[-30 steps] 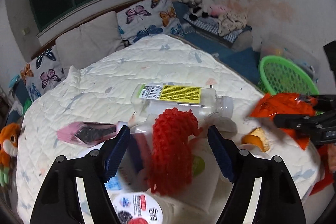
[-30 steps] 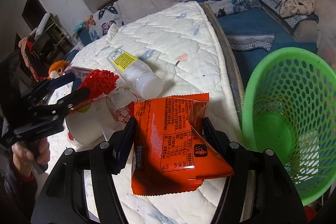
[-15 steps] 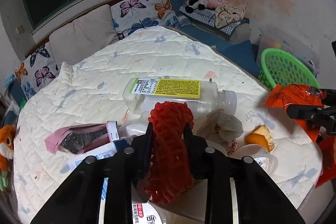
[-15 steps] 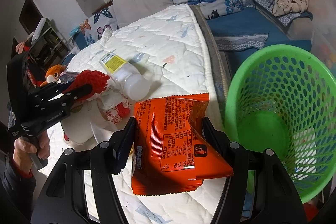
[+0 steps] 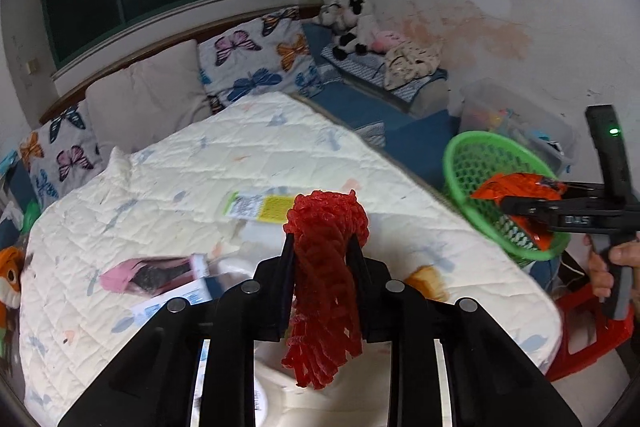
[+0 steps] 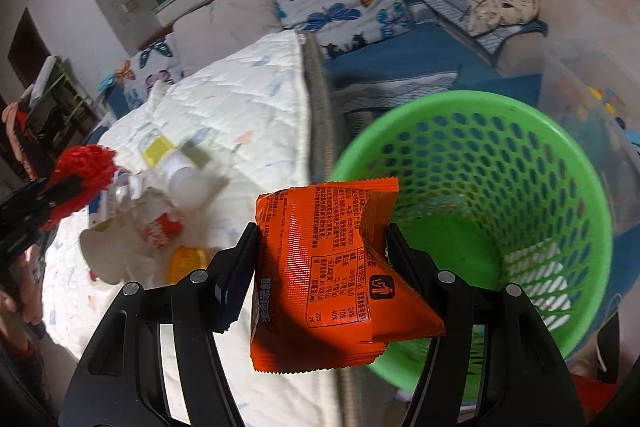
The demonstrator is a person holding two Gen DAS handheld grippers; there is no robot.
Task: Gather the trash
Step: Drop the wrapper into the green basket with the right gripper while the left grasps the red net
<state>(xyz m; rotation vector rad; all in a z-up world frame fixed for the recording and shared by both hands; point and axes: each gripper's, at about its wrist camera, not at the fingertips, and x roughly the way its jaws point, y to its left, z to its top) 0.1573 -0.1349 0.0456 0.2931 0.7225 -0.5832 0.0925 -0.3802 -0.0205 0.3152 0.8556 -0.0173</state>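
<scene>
Trash clamped in both grippers beside the green basket.

Left gripper pinches a red foam net above the quilt, where a bottle and wrappers lie. Right gripper squeezes an orange snack bag at the basket's rim, off the bed's edge.

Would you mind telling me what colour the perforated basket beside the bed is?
The basket is bright green, with a perforated wall; the right wrist view shows it best.
</scene>
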